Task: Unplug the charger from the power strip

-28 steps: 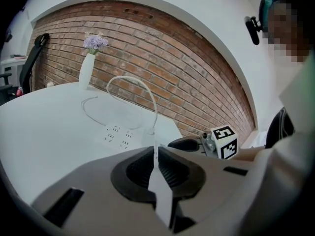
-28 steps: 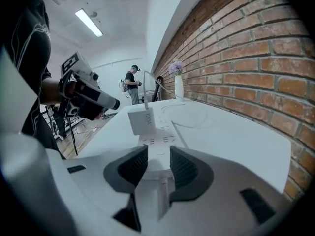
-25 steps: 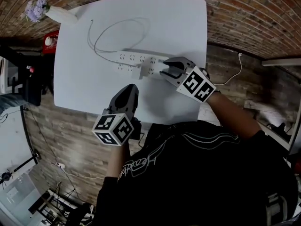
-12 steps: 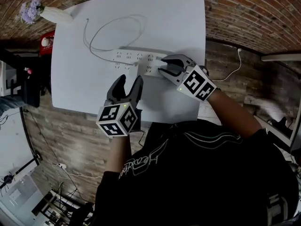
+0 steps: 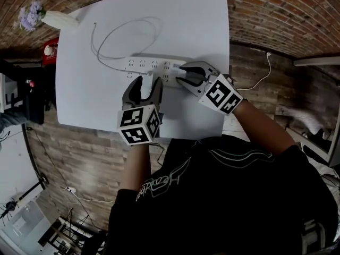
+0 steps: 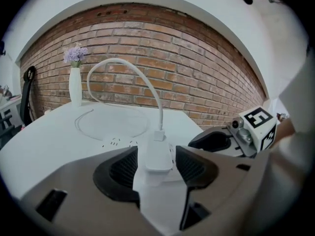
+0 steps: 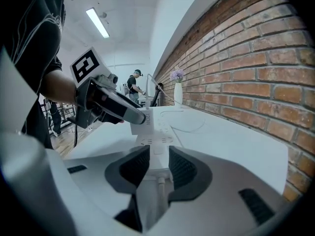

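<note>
**Inspector:** Two grippers at work. Left gripper: jaws spread, just been opening, with the charger between the pads and touching neither. Right gripper: jaws just been closing, now pinching the cord end of the strip.

**Clerk:** Where is the charger?

**Inspector:** Plugged into the strip, roughly midway along it. Its cable arches off its far end to a loop on the worktop. Not yet unplugged.

**Clerk:** What do you recommend for the grasp?

**Inspector:** In my judgement, centre the left pads on the charger's flat sides, low on the body and clear of the cable socket, then close squarely. Pull straight along the pins, without rocking. The right gripper should press the strip down, or it will likely lift with the charger.
</note>
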The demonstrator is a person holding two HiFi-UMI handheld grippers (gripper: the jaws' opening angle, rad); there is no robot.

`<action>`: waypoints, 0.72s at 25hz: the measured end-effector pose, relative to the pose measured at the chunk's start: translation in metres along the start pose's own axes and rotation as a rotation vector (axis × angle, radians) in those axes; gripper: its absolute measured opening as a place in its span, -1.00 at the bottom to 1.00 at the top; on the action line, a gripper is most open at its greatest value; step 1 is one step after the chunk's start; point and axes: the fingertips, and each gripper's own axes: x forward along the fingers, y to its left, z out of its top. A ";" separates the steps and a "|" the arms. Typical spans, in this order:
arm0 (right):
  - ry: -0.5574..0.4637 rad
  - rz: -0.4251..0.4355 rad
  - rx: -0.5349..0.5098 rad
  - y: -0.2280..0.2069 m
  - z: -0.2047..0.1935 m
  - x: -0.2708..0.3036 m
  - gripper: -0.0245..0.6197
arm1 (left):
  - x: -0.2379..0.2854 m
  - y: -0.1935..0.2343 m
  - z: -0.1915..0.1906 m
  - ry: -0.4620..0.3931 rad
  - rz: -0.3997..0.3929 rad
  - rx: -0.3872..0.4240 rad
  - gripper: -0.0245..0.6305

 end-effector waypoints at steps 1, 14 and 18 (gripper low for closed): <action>-0.001 -0.001 0.000 0.000 0.000 0.000 -0.62 | 0.002 0.000 -0.001 0.006 0.009 0.024 -0.20; -0.009 -0.006 -0.013 0.001 0.000 0.000 -0.64 | 0.012 0.004 -0.007 0.031 0.072 0.074 -0.51; -0.009 0.001 -0.020 0.002 0.001 0.000 -0.69 | 0.013 0.004 -0.005 0.040 0.078 0.097 -0.52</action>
